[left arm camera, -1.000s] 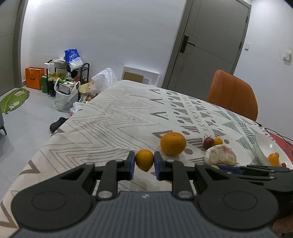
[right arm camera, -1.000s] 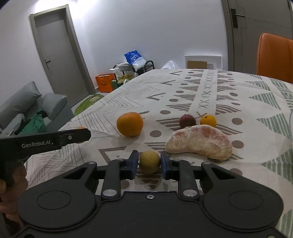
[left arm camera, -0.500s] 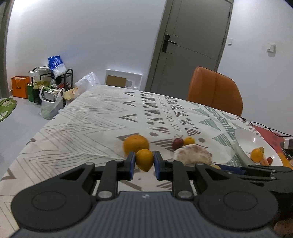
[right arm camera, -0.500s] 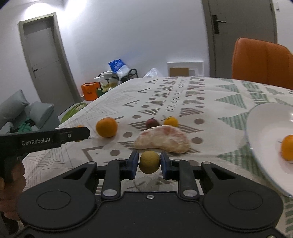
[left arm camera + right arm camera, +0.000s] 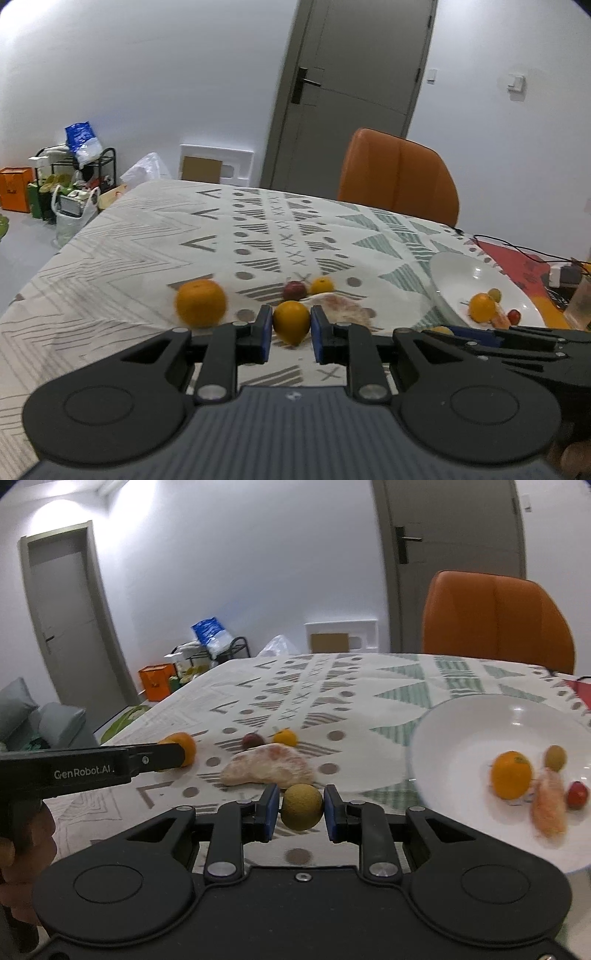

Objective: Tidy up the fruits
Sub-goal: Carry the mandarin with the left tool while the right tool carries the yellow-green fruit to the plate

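Observation:
My left gripper (image 5: 291, 326) is shut on a small yellow-orange fruit (image 5: 291, 320), held above the table. My right gripper (image 5: 301, 808) is shut on a round olive-brown fruit (image 5: 301, 806), just left of the white plate (image 5: 461, 716). The plate holds an orange (image 5: 511, 774), a green fruit (image 5: 555, 757), a peeled segment (image 5: 549, 805) and a small red fruit (image 5: 577, 794). On the cloth lie a big orange (image 5: 200, 302), a dark red fruit (image 5: 294, 290), a small orange (image 5: 321, 285) and a peeled pomelo piece (image 5: 269, 767).
An orange chair (image 5: 397, 177) stands behind the table's far edge. The patterned tablecloth (image 5: 147, 251) covers the table. Cables and a red mat (image 5: 517, 258) lie at the far right. Bags and a rack (image 5: 70, 181) stand on the floor at left.
Both grippers have swung to the right with their fruits. The white plate has come much closer in the right wrist view and more into the left wrist view.

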`<state>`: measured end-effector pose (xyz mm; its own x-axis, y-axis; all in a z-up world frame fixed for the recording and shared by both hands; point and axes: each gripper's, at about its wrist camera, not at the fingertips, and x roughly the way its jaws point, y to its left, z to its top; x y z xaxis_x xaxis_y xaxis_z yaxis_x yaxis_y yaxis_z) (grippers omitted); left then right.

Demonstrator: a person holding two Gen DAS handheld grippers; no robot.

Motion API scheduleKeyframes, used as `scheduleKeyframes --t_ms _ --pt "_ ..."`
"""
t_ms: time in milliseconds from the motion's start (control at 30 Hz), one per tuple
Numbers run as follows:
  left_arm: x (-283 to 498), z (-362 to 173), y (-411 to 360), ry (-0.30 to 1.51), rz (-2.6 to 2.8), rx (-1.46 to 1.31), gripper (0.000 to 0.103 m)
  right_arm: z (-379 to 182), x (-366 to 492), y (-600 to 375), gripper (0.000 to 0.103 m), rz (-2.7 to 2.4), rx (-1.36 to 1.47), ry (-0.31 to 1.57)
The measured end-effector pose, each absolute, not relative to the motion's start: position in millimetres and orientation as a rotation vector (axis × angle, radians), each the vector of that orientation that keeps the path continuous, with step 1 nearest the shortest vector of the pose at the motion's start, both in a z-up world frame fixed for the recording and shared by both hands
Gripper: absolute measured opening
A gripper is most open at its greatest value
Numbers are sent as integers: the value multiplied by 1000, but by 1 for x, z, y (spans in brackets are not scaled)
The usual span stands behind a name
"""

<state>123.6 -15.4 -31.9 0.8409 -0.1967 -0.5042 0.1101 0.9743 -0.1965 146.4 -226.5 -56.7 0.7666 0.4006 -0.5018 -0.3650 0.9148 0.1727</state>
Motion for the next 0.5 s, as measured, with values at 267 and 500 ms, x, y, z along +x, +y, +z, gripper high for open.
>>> scheduleKeyframes --t_ms 267,500 --pt "127 -29 -48 546 -220 -130 20 -53 138 -255 24 369 83 538" --pt "133 -28 -72 552 -260 -103 20 -54 136 -285 24 310 113 527"
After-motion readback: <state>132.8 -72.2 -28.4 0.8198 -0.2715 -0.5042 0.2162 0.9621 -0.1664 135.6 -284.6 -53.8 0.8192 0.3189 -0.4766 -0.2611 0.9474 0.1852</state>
